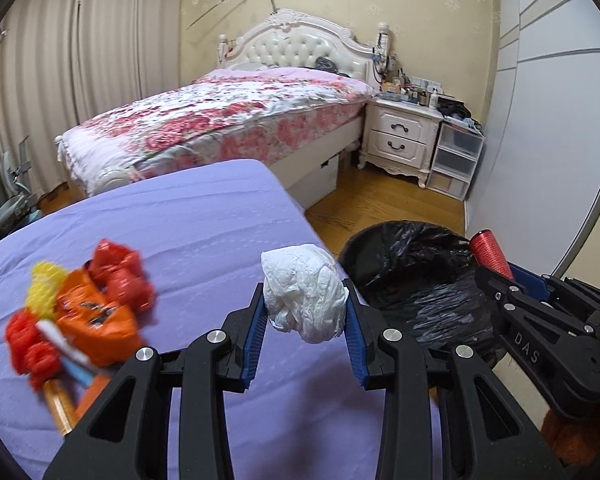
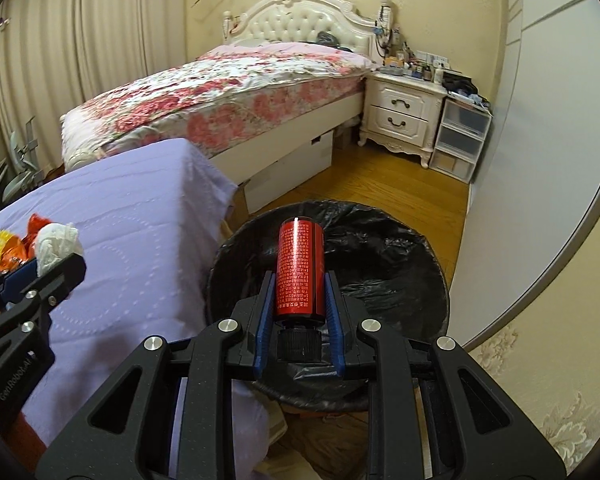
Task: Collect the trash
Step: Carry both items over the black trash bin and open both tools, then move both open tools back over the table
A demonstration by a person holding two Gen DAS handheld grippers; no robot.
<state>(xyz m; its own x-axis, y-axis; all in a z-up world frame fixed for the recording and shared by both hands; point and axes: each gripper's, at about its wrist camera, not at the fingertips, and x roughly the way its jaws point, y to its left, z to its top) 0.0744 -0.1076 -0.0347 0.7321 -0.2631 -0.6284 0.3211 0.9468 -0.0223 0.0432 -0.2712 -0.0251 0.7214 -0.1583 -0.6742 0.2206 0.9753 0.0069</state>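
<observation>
Both grippers tilt downward, right gripper (image 2: 299, 300) above bin (image 2: 380, 248)

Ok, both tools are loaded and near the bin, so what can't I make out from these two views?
- Trash pile on the purple cover: motion-blurred in the left wrist view, individual pieces unreadable.
- Bin contents: black liner too dark; the red bottle and right tool cover the near part.
- Floor under the bin: hidden by the tools.
- Nightstand clutter: too small.
- Behind the tissue wad: blocked by left tool.
</observation>
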